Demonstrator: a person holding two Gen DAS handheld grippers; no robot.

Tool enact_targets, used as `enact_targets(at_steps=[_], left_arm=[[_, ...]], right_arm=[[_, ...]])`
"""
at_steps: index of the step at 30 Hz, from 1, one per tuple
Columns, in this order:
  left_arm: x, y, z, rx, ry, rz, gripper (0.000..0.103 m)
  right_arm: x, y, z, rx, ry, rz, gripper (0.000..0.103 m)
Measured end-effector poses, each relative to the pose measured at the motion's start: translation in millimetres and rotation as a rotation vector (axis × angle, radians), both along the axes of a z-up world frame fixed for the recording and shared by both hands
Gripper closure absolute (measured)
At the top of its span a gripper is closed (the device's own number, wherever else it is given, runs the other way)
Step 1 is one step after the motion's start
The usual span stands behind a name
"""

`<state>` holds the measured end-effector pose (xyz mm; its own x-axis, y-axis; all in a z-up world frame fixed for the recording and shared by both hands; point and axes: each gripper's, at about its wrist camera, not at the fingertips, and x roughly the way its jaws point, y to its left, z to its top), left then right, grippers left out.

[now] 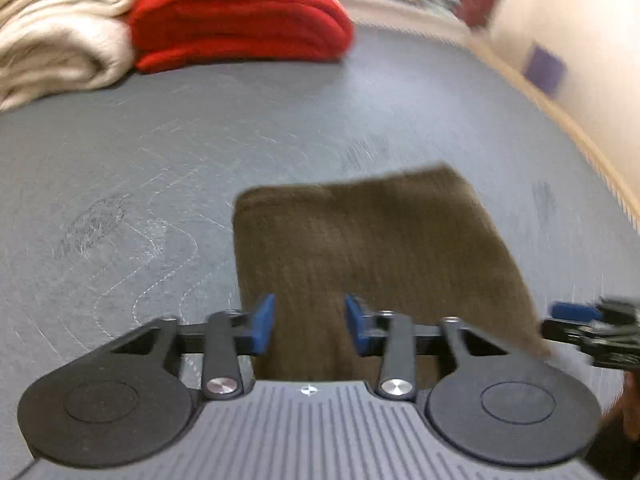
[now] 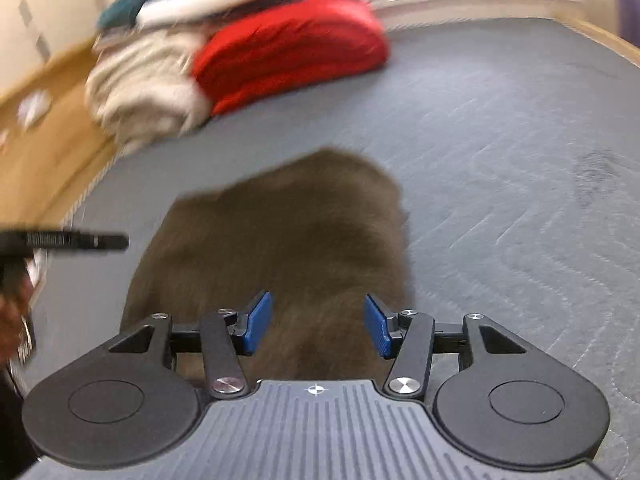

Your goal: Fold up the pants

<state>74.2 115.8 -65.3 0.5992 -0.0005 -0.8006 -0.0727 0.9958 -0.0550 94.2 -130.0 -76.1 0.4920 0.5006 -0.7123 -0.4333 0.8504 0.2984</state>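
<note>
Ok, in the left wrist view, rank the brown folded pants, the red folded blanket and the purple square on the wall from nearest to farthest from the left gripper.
1. Brown folded pants: directly ahead of the open left gripper, reaching between its fingers.
2. Red folded blanket: far end of the grey mat, ahead-left.
3. Purple square on the wall: off the mat, far right; blurred, so its rank against the blanket is uncertain.

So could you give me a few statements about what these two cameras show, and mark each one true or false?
1. The folded brown ribbed pants lie on a grey quilted surface. True.
2. The left gripper is clamped shut on the pants. False: its blue pads stand apart, with nothing pinched between them.
3. A folded red blanket sits beside a cream blanket. True.
4. The right gripper holds the red blanket. False: it is open, above the pants.
5. The pants are bright green. False: brown.
</note>
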Motion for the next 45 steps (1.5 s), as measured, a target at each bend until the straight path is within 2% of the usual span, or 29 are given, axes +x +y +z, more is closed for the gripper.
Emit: enact_targets(at_steps=[1,3,7,11,14,22,26,29,34,41,45], left_arm=[[-5,-6,7,0.028,0.006,-0.038,0.076],[-19,-23,8,0.091,0.014,-0.096,0.076],[-22,-27,-5,0.092,0.037,-0.108,0.076],[-6,-15,-37,0.091,0.134,-0.025,0.076],[4,-7,-47,0.063,0.175,0.003,0.076],[9,-3,-53,0.072,0.194,0.012,0.075],[7,-9,-49,0.088,0.171,0.021,0.075],[4,-10,-38,0.126,0.104,0.03,0.075],[7,-4,-24,0.069,0.018,0.069,0.075],[21,-8,-14,0.05,-0.045,0.101,0.077],[32,-11,-18,0.045,-0.026,0.108,0.078]], right_arm=[[0,6,-9,-0.072,0.042,0.025,0.053],[-1,7,-24,-0.143,0.08,0.042,0.052],[0,1,-23,-0.108,0.098,0.022,0.052],[-10,-1,-27,-0.117,0.089,0.017,0.052],[-10,-2,-28,-0.113,0.081,0.01,0.052],[-10,-6,-25,-0.107,0.086,-0.014,0.044],[-16,-6,-8,-0.097,-0.004,-0.041,0.045],[-18,-11,10,-0.03,-0.1,-0.086,0.045],[-7,-6,31,0.014,-0.274,-0.125,0.045],[41,27,36,-0.002,-0.321,-0.111,0.045],[76,46,27,-0.049,-0.323,-0.105,0.045]])
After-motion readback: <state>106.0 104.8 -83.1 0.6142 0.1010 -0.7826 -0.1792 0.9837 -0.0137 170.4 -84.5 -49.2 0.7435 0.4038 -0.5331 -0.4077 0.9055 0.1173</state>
